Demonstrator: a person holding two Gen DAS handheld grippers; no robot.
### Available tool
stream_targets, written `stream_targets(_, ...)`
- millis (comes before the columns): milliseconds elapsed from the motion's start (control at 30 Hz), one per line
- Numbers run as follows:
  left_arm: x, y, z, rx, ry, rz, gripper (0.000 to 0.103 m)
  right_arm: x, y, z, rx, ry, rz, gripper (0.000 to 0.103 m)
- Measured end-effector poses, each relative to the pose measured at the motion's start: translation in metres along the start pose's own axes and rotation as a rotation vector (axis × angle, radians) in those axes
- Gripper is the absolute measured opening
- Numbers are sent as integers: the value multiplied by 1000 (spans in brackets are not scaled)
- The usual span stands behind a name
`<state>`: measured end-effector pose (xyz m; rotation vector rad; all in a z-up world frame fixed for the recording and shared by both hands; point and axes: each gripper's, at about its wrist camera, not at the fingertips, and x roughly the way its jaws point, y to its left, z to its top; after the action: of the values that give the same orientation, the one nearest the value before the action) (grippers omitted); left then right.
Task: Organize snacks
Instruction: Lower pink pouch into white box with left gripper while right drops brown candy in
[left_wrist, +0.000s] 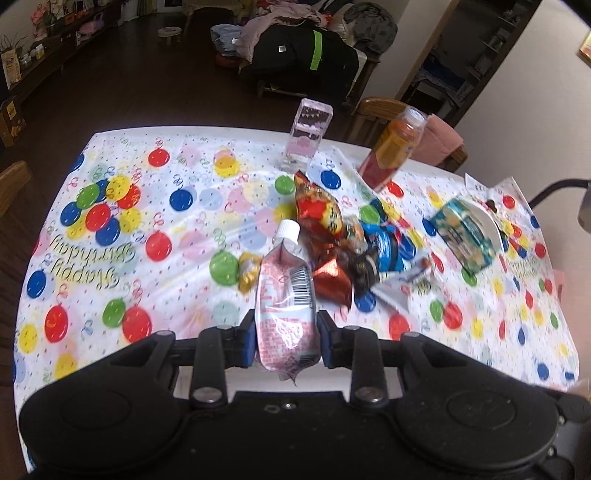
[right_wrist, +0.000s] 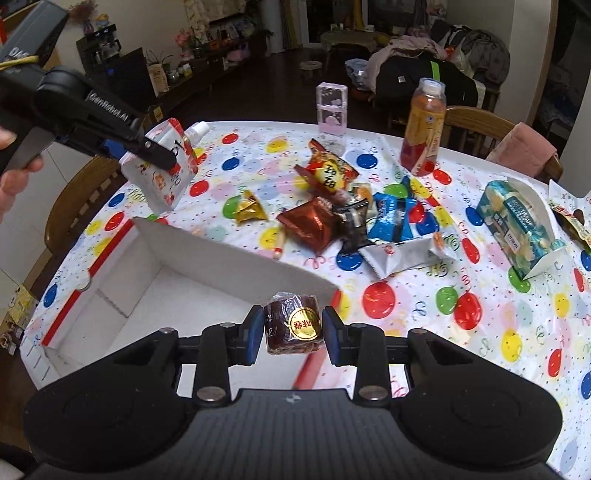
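1. My left tool (left_wrist: 286, 341) is clamped on a pink-and-white drink pouch (left_wrist: 286, 295) with a white screw cap, gripping its lower part with both blue pads pressed against its sides. The pouch is lifted off the worktop, cap pointing away from me.
2. From the right wrist view, that same pouch (right_wrist: 166, 162) hangs in the left tool (right_wrist: 147, 147) above the far corner of an open white cardboard box (right_wrist: 229, 258) with red trim.
3. My right tool (right_wrist: 291, 330) is closed on a small brown wrapped cake (right_wrist: 291, 326) with a gold round sticker, held just over the near wall of the box.
4. Beyond the box, a heap of snacks lies on the worktop (right_wrist: 461, 332), which is covered by a balloon-print birthday cloth: a red-and-yellow packet (right_wrist: 328, 170), a copper foil packet (right_wrist: 314, 225), a small gold foil sweet (right_wrist: 249, 210), a blue packet (right_wrist: 391, 218) and a white wrapper (right_wrist: 399, 254).
5. To the right sits a teal carton (right_wrist: 517, 229), lying tilted.
6. At the far edge stand a clear pink bottle (right_wrist: 331, 110) and an orange juice bottle (right_wrist: 423, 125), both upright and well apart.
7. Wooden chairs (right_wrist: 472, 122) ring the worktop.
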<state>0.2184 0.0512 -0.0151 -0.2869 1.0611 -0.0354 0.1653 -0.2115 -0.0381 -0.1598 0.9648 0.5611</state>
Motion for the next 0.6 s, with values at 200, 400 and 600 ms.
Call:
stream_targets(200, -23, -1, -25, 29, -4, -36, 30, 4, 22, -7, -13, 12, 19, 34)
stream_targets(400, -18, -4, -59, 50, 45, -47, 30, 22, 39, -17, -27, 56, 25, 34)
stream_targets(600, 3, -4, -94, 69, 110, -36, 30, 43, 52, -34, -43, 115, 31, 34)
